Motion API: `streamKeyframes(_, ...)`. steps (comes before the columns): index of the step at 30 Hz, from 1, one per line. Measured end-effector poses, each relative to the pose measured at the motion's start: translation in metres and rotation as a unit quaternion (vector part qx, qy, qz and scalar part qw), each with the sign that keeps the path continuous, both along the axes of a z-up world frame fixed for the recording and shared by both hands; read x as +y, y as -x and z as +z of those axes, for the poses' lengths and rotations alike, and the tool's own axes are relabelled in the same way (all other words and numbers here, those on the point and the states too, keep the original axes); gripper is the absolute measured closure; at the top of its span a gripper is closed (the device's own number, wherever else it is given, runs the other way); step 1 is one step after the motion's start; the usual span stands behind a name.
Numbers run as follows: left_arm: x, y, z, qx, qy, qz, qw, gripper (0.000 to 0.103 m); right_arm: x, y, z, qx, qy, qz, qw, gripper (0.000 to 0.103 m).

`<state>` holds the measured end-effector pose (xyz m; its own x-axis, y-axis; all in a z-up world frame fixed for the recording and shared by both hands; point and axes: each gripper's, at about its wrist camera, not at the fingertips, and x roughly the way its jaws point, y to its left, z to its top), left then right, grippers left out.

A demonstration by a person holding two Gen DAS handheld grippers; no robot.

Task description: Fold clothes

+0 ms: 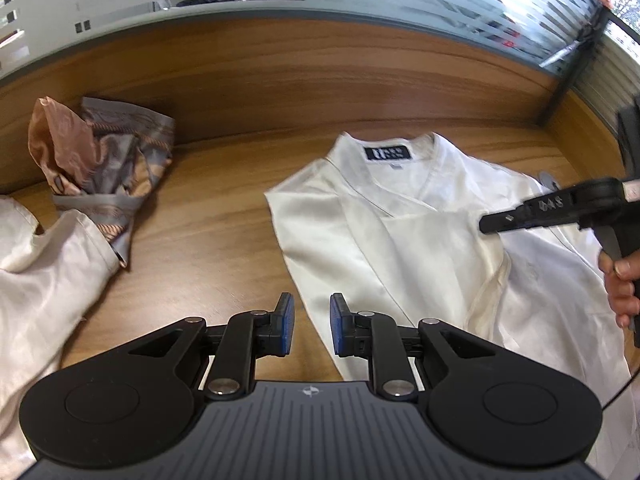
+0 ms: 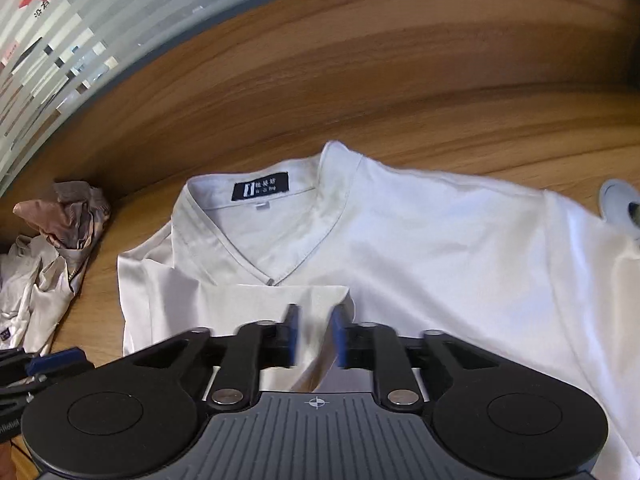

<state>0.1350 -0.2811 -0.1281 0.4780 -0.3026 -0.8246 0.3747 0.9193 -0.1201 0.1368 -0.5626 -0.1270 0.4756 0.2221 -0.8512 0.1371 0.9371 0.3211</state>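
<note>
Left wrist view is showing the white V-neck shirt (image 1: 400,248) lying collar-up on the wooden table (image 1: 240,216), its left side already turned in over the chest, likely so the body is narrowing before a crosswise fold. Left gripper (image 1: 311,330) is hovering over bare wood just beside the shirt's folded edge, jaws slightly parted and pinching nothing. Right gripper (image 2: 315,336) is hanging over the folded-in panel below the neckline; in its own view the pads are looking a little apart and blurred, gripping no cloth that I can make out. A person's hand (image 1: 624,288) is holding its handle. Crumpled patterned cloth (image 1: 104,160) and another pale garment (image 1: 36,280) are waiting at the left, well apart
</note>
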Motion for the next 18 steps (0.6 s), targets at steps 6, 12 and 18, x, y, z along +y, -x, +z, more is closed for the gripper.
streamKeyframes(6,-0.005,-0.025,0.002,-0.004,-0.002,-0.021,0.9998,0.082,-0.012,0.009,0.016,-0.029,-0.005,-0.024,0.999,0.101)
streamKeyframes(12,-0.029,-0.047,-0.008,0.007,0.005,-0.058,0.9983,0.082,-0.025,0.02,0.03,-0.04,-0.012,-0.06,0.997,0.101)
streamKeyframes(18,-0.05,-0.066,-0.02,0.025,0.013,-0.081,0.9963,0.082,-0.026,0.025,0.028,-0.04,-0.009,-0.071,0.997,0.101)
